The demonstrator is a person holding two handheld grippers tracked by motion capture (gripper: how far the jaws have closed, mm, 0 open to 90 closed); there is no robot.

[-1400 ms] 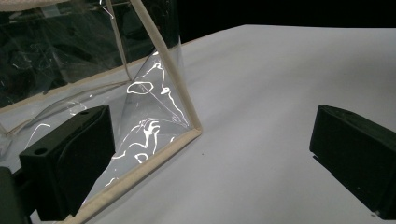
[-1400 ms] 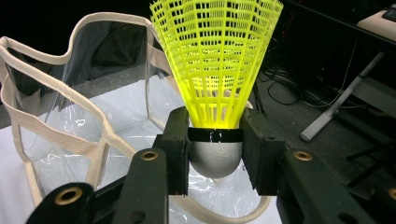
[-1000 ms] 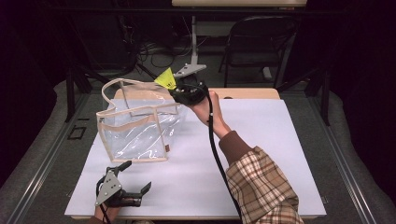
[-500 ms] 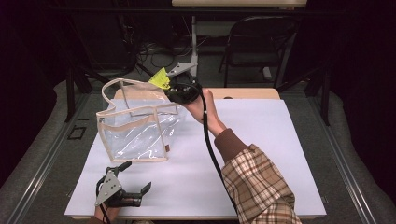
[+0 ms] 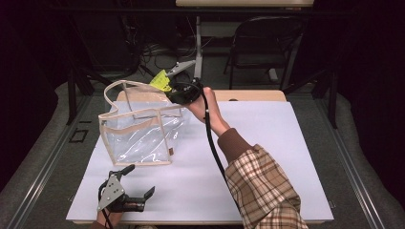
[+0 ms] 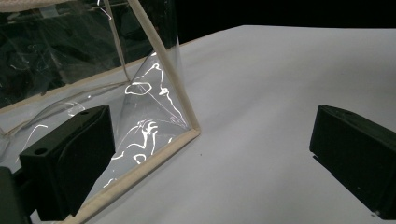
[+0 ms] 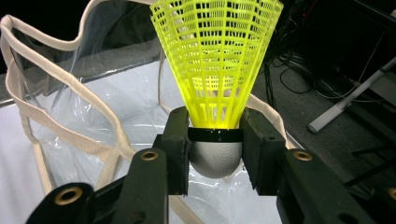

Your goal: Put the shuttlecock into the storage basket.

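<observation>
Above the far edge of the table [image 5: 286, 143], my right gripper [image 5: 184, 91] clamps a yellow shuttlecock [image 7: 215, 70] by its white cork, skirt pointing away from the jaws, just over the far rim of the clear bag [image 5: 143, 131]. The bag stands open at the table's left side, handles [image 7: 65, 116] upright. My left gripper [image 5: 125, 200] rests at the near left corner, jaws apart and empty, beside the bag's near bottom corner [image 6: 194, 130]. To drop cleanly, I judge I should centre the shuttlecock over the opening, clear of the handles, lower it inside, then release.
</observation>
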